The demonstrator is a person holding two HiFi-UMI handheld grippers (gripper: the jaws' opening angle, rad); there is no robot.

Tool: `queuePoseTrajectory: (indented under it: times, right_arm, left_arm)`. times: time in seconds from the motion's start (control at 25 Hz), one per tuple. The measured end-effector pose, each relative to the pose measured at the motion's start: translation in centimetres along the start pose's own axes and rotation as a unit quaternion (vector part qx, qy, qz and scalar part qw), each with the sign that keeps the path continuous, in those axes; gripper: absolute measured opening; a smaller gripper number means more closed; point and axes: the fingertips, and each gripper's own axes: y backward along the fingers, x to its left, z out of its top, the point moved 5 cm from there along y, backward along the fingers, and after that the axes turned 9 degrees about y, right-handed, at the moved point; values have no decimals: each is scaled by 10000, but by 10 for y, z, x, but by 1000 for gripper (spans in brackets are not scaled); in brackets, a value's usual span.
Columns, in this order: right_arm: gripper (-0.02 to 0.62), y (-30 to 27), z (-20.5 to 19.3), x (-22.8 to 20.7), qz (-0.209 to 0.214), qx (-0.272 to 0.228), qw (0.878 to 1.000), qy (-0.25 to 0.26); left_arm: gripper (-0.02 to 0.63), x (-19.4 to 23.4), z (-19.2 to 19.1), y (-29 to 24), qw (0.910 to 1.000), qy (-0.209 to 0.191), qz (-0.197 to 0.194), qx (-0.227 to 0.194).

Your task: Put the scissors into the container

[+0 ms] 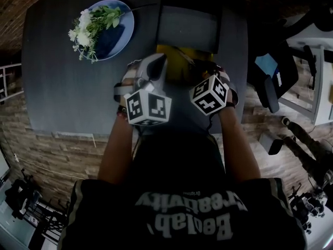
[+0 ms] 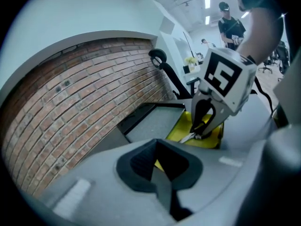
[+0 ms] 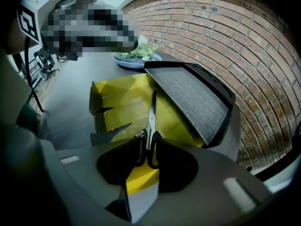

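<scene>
The scissors [image 3: 151,119] have black handles and silver blades. Their handles sit between the jaws of my right gripper [image 3: 148,150], which is shut on them, and the blades point away over the yellow container [image 3: 124,102]. In the left gripper view the right gripper [image 2: 202,131] hangs over the yellow container [image 2: 179,130] with the scissors' blade tip [image 2: 188,137] sticking out to the left. In the head view both grippers hover over the container [image 1: 179,66]: the left gripper [image 1: 156,66] at its left edge, the right gripper [image 1: 205,73] at its right. The left gripper [image 2: 162,173] holds nothing that I can see, and its jaw gap is unclear.
A dark flat tray [image 1: 187,27] lies just beyond the container, touching its far side [image 3: 193,95]. A blue plate [image 1: 118,41] with white flowers sits at the table's far left. An office chair [image 1: 270,82] stands past the table's right edge. A brick wall lies behind.
</scene>
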Motion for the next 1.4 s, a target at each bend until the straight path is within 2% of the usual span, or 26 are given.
queuePoseTrajectory:
  times: [0.64,0.96,1.12,1.28,1.4]
  right_arm:
    - [112,8,-4,1,103,-642,9979,41]
    - [77,10,-5,2,-40,-826,9962,275]
    - [6,10,-6,-4,-145,-952,9950,272]
    - [6,13,-8,-4,-55,-1010,9946,217]
    - [6,12,-8,-3,-77,-1046,9942,221]
  left_arm:
    - [3,-16,25,15,9989,-234,341,234]
    - [3,-26,33,28,9977,-185,584,275]
    - [3,-29,35,33,9972,-124,682,271]
    - [3,-31,38,38,9964,-82,799,262]
    - [3,-34,36,37,9971,46,717,235]
